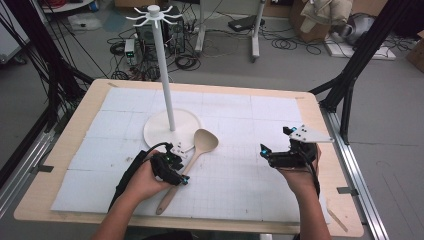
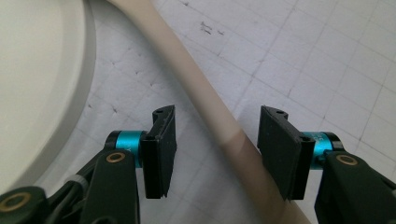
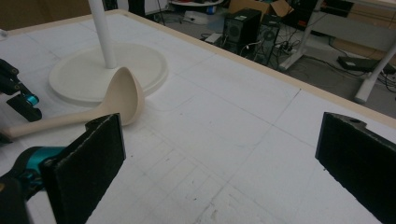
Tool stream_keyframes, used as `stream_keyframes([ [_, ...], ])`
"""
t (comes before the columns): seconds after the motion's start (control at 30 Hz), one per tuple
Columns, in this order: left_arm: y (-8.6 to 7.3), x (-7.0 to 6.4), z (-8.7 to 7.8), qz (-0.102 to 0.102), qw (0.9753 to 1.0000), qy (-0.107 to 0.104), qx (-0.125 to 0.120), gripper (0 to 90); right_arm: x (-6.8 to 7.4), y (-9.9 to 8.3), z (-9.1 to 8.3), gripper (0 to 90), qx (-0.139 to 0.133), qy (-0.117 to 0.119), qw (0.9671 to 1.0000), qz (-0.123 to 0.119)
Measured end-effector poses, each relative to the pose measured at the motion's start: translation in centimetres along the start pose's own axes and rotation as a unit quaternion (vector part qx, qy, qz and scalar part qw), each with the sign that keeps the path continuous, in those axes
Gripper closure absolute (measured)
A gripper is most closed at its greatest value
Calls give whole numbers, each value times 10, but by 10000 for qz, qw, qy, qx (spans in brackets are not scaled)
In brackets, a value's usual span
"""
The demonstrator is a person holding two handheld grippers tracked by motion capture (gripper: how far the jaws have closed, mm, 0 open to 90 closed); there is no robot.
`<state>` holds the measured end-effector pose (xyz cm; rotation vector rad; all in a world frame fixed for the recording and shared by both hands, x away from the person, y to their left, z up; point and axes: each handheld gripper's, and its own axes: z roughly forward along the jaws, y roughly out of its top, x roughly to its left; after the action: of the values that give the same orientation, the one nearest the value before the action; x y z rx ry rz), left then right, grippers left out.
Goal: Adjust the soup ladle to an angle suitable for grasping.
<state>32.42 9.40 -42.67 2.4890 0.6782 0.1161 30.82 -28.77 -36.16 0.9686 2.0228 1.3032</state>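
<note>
— High view first: where is the wooden spoon (image 1: 192,157)?
— Flat on the white mat (image 1: 250,180) of the worktop (image 1: 90,107), bowl resting against the round base of the white stand (image 1: 170,131), handle running back toward the person.
— And the left gripper (image 1: 179,172)?
— Down over the handle. From the left gripper view its jaws stand spread, one on each side of the handle (image 2: 219,126), with a gap on both sides; nothing is clamped.
— The right gripper (image 1: 280,146)?
— Held well off to the right above the mat, jaws wide apart, released, grasping nothing. Its own view looks across at the spoon's bowl (image 3: 123,98) and the stand base (image 3: 140,65).
</note>
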Motion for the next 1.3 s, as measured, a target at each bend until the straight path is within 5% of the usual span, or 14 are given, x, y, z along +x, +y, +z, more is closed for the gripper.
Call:
stream_keyframes([
  [0.23,6,-7,2,-61,9993,243,265,524,0,0,-1,4,9,-18,10000,13],
  [0.37,9,-15,4,130,9987,389,308,574,-1,-1,-2,4,-2,-35,10000,10],
  [0.83,12,-14,4,-90,9985,350,413,624,-2,-3,0,4,34,-62,10000,6],
  [1.13,19,-13,4,147,9975,398,563,757,-3,-3,-3,4,0,-83,10000,55],
  [1.3,20,-8,4,190,9979,219,574,764,-3,-3,-2,4,10,-79,10000,55],
])
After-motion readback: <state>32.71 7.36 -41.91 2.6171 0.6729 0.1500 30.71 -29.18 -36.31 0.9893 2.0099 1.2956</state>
